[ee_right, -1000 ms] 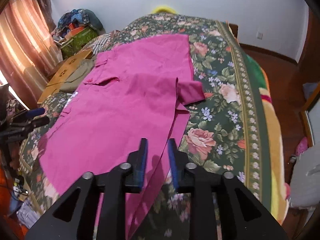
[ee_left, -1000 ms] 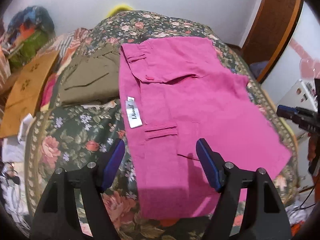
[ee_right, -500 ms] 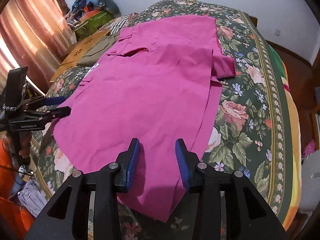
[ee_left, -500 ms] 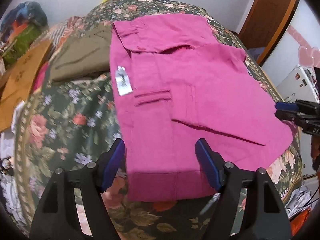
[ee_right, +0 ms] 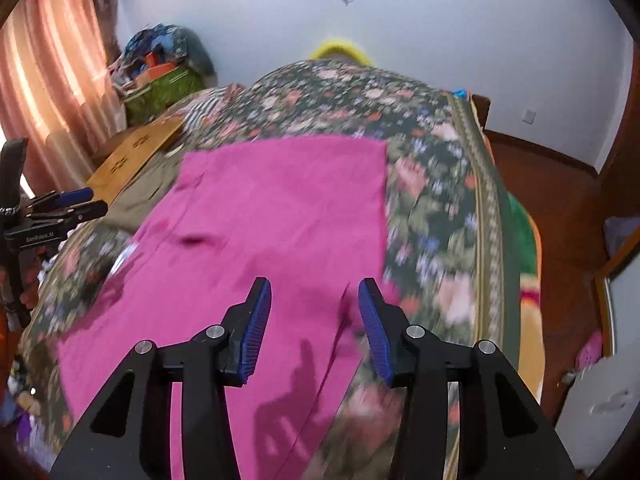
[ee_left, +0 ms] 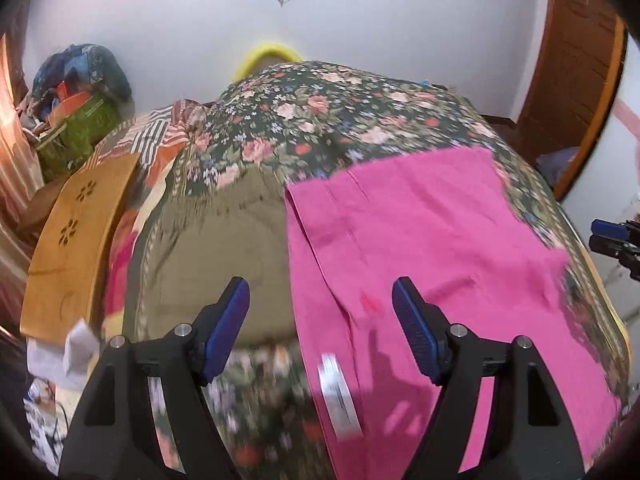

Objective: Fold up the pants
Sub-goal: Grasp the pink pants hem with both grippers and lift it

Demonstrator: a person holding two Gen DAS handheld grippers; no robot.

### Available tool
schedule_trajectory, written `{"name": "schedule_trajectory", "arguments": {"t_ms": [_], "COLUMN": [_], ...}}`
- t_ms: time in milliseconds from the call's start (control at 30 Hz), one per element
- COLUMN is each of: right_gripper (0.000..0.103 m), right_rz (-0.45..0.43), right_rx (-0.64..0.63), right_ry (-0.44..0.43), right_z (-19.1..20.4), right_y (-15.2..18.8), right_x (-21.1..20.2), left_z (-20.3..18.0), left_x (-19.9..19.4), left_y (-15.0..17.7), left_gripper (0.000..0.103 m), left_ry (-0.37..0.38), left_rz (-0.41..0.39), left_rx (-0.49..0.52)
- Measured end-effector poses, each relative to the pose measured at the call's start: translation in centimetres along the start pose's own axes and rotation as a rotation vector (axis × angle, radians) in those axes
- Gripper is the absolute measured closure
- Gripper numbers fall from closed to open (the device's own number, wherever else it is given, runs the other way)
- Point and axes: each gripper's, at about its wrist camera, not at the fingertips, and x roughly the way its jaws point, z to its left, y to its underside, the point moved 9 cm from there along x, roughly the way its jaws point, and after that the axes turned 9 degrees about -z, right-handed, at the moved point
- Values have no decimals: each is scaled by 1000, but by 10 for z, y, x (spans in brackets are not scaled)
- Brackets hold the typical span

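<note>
1. Since a second ago: both views tipped up, right gripper [ee_right: 314,330] spread wider.
2. Left gripper [ee_left: 320,330] released too, both empty.
3. Pants [ee_right: 272,240] flat along bed's [ee_right: 440,208] near edge.
4. Likely between folds; next calls for pinching a hem.

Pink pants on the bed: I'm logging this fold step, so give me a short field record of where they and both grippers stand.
garment: pink pants spread flat on the floral bedspread
label: white tag showing at the pants' left edge
left gripper: open, holding nothing, above the pants' left edge
right gripper: open, holding nothing, above the pants' near right part
neighbour: olive garment lying left of the pants
image quality: both views motion-blurred
</note>
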Motion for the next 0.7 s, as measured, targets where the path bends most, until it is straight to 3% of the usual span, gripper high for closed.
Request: {"name": "schedule_trajectory", "arguments": {"t_ms": [233, 367, 567, 700], "right_gripper": [61, 55, 53, 52], "right_rz": [39, 73, 75, 74], "right_rx": [47, 63, -45, -3], "right_ry": [35, -8, 9, -13], "right_z": [-45, -57, -55, -61], "right_y": [-42, -54, -67, -74], "right_x": [70, 109, 148, 166], "left_z": [21, 33, 34, 33], "left_x": [86, 130, 158, 166], "left_y": [-22, -22, -24, -28], "left_gripper": [29, 29, 30, 32], "left_ry": [72, 84, 103, 105], "left_rz": [55, 115, 121, 113], "left_rx": [-68, -110, -107, -92]}}
